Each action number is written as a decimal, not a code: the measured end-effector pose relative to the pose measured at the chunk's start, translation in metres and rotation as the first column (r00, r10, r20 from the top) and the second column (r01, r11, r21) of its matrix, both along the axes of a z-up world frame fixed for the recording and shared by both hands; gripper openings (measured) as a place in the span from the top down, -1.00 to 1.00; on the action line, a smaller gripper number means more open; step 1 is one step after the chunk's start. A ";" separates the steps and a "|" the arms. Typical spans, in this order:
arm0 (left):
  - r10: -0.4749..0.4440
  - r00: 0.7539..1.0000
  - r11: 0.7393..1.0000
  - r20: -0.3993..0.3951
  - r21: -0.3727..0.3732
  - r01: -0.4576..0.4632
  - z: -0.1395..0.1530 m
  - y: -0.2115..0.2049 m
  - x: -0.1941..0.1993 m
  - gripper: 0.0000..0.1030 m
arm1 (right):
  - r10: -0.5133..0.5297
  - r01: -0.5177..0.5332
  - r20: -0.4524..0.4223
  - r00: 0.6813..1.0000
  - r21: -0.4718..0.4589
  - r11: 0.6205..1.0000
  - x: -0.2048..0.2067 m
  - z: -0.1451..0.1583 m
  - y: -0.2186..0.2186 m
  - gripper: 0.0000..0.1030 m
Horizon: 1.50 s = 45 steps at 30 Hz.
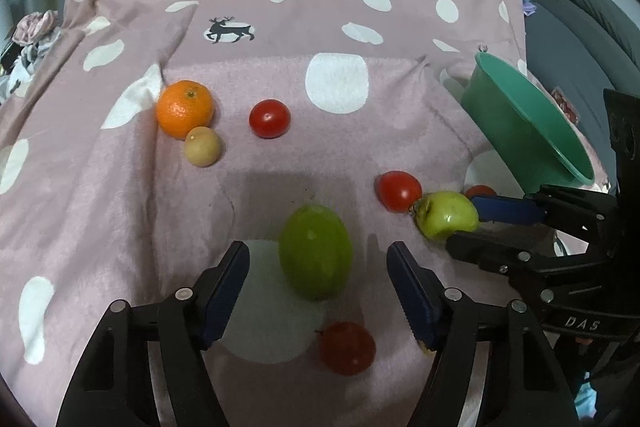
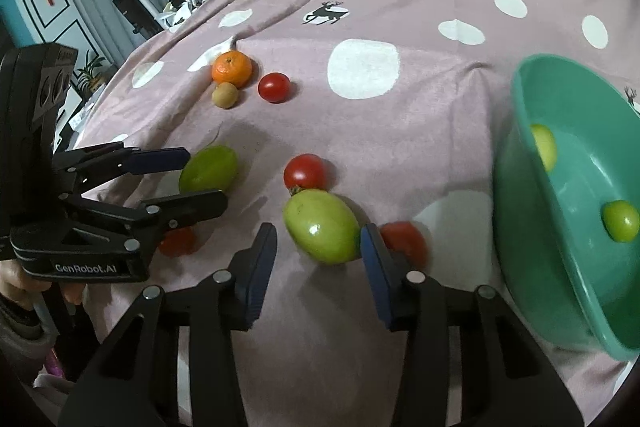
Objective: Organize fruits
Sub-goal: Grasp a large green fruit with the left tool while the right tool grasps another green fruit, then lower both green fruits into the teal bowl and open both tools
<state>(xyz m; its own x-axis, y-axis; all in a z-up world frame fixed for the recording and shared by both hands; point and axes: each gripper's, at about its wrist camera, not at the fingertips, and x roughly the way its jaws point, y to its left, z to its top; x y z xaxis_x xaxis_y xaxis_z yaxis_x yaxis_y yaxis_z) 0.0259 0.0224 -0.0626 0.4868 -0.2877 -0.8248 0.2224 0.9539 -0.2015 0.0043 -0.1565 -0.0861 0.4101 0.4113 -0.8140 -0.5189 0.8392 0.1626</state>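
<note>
Fruits lie on a pink dotted blanket (image 1: 280,167). My left gripper (image 1: 318,259) is open around a green fruit (image 1: 316,251), its fingers on either side and apart from it. It also shows in the right wrist view (image 2: 206,179). My right gripper (image 2: 318,239) is open around a second green fruit (image 2: 322,225), seen in the left wrist view (image 1: 448,215) too. Red tomatoes (image 2: 306,173) (image 2: 404,241) sit beside it. A green bowl (image 2: 516,187) at the right holds two green fruits (image 2: 620,221) (image 2: 544,147).
An orange (image 1: 185,114), a small tan fruit (image 1: 203,147) and a tomato (image 1: 269,118) lie farther back. Another tomato (image 1: 347,348) lies under my left gripper. A grey chair (image 1: 580,19) stands at the right, clutter (image 2: 132,3) at the left.
</note>
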 end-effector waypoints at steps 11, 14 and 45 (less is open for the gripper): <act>-0.012 0.999 1.000 -0.031 -0.009 0.011 -0.007 -0.001 0.010 0.04 | 0.051 -0.052 -0.017 0.999 -0.032 0.998 0.011 -0.012 0.016 0.19; -0.018 0.999 1.000 -0.032 -0.024 0.017 -0.007 0.000 0.010 0.26 | 0.047 -0.047 -0.019 0.999 -0.014 0.999 0.012 -0.013 0.015 0.19; -0.116 0.989 0.977 0.095 -0.171 0.131 0.066 -0.032 -0.016 0.26 | -0.097 0.068 0.143 0.985 0.196 0.978 -0.027 0.058 -0.068 0.19</act>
<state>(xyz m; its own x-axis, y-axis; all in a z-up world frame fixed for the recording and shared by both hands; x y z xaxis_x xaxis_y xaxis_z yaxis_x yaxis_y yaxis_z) 0.0098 -0.0100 0.0039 0.5041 -0.4873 -0.7131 0.3594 0.8691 -0.3398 -0.0225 -0.2245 -0.0284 0.5610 0.5118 -0.6506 -0.4801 0.8414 0.2479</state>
